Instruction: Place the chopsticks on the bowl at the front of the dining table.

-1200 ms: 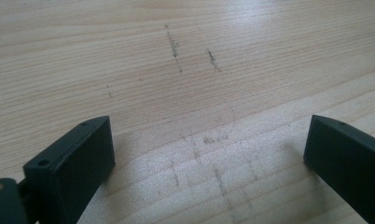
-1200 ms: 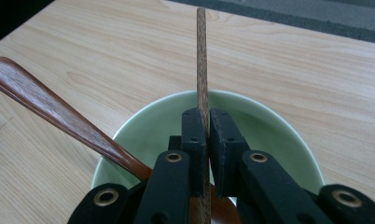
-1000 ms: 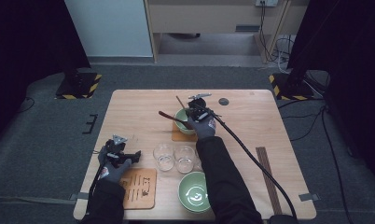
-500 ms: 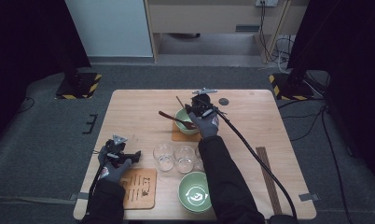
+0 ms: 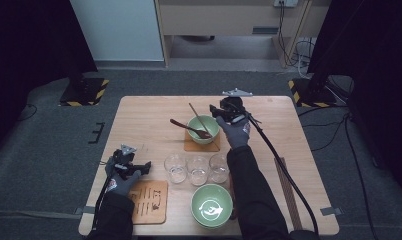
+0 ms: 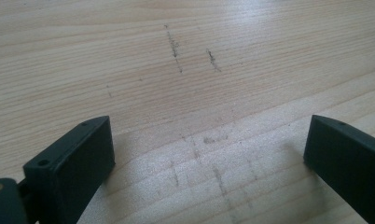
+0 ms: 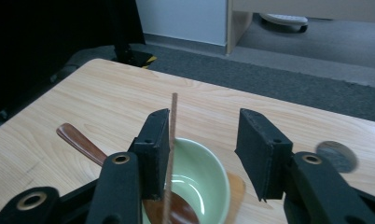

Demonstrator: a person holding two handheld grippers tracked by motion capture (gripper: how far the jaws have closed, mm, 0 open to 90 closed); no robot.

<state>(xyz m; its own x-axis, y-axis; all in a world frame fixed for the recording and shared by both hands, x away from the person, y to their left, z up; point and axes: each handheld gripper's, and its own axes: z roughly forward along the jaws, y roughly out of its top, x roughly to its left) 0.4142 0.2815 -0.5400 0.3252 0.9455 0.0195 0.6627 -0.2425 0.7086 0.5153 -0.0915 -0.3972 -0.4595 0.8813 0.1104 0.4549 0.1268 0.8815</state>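
At 6 o'clock, nearest the person, a green bowl with a white mark [image 5: 211, 205] sits close to the table [image 5: 149, 112] edge. At 7 o'clock lies a small wooden board [image 5: 150, 200], just left of that bowl.

The left gripper [image 5: 139, 167] rests at 8 o'clock, above the board. Its jaws are spread wide with nothing between them, and in the left gripper view there is bare wood under them. I think this hand is just waiting out of the way.

In the middle stand three clear glasses [image 5: 198, 169] in a row, side by side, near the front bowl. They look empty.

At 4 o'clock some dark sticks [image 5: 287, 192] lie flat by the right side.

Farther back, near 12 o'clock, a second green bowl [image 5: 203, 128] sits on a brown mat [image 5: 202, 145]. A brown wooden spoon [image 5: 188, 128] leans in it, with its handle poking out toward 9 o'clock. A thin stick [image 5: 197, 116] also leans in this bowl.

The right gripper [image 5: 218, 112] hangs over the bowl's right side. Its jaws are apart, not pinching. In the right gripper view the thin stick [image 7: 170, 154] stands close by one jaw, but I cannot tell if it touches. The spoon and stick lean because the bowl's edge holds them up.
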